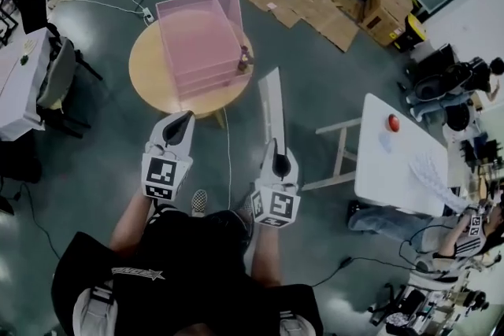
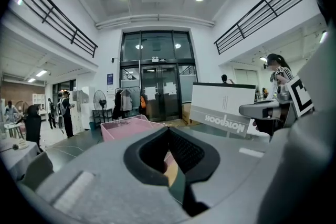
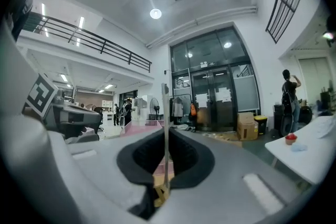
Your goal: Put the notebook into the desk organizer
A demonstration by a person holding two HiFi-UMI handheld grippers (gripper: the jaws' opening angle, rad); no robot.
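You are clamping your right gripper [image 1: 274,156] on the lower edge of the thin, flat white notebook [image 1: 272,102], its gripped edge hiding between the pads, while your left gripper [image 1: 183,124] is hanging empty, jaws together, short of the translucent pink, boxy desk organizer [image 1: 198,39] on the round wooden table [image 1: 150,83].

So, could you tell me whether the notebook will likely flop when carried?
Probably stiff: the notebook sticks straight out from the right gripper without sagging. Likely light, since a pinch at one edge holds it. It might pivot if bumped.
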